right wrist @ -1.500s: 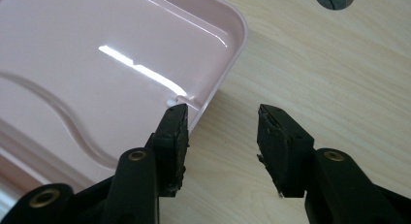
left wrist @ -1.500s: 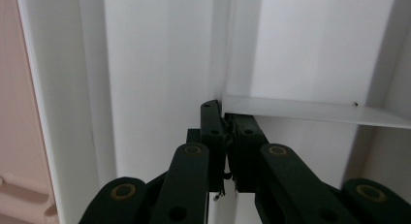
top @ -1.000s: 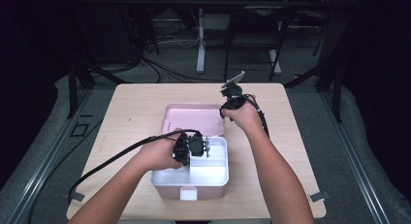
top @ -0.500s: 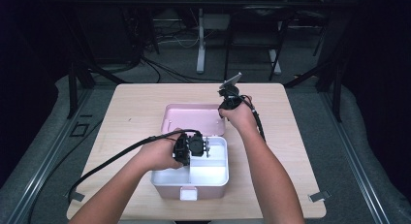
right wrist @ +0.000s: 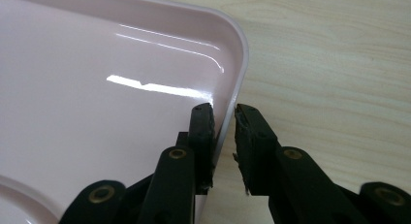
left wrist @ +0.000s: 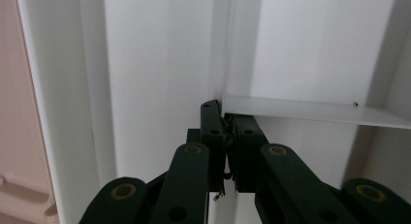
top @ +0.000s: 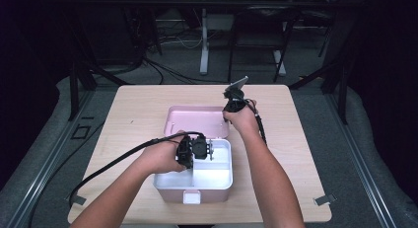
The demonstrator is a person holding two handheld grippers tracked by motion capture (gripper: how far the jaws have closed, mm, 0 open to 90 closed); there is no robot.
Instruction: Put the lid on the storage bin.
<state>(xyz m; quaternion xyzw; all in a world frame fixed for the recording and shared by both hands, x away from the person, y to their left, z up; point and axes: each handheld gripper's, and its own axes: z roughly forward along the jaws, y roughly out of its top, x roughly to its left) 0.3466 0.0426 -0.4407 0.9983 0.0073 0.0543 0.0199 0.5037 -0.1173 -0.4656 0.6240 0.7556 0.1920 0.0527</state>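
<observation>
- Pale wooden table (top: 133, 114) stands on a grey floor (top: 44, 154) against a dark background.
- Left gripper (left wrist: 224, 118) is clamped on the thin white divider (left wrist: 310, 110) inside the box (top: 217, 181), which sits near the table's front edge.
- Right gripper (right wrist: 224, 112) has just been closing; its jaws straddle the rim of the pink lid (right wrist: 97, 103), one pad against it, the other just clear.
- Lid lies flat directly behind the box.

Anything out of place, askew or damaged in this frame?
Nothing stands out. The pink lid lies flat behind the white box; the left gripper pinches the box's divider, and the right gripper straddles the lid's rim, closing.
</observation>
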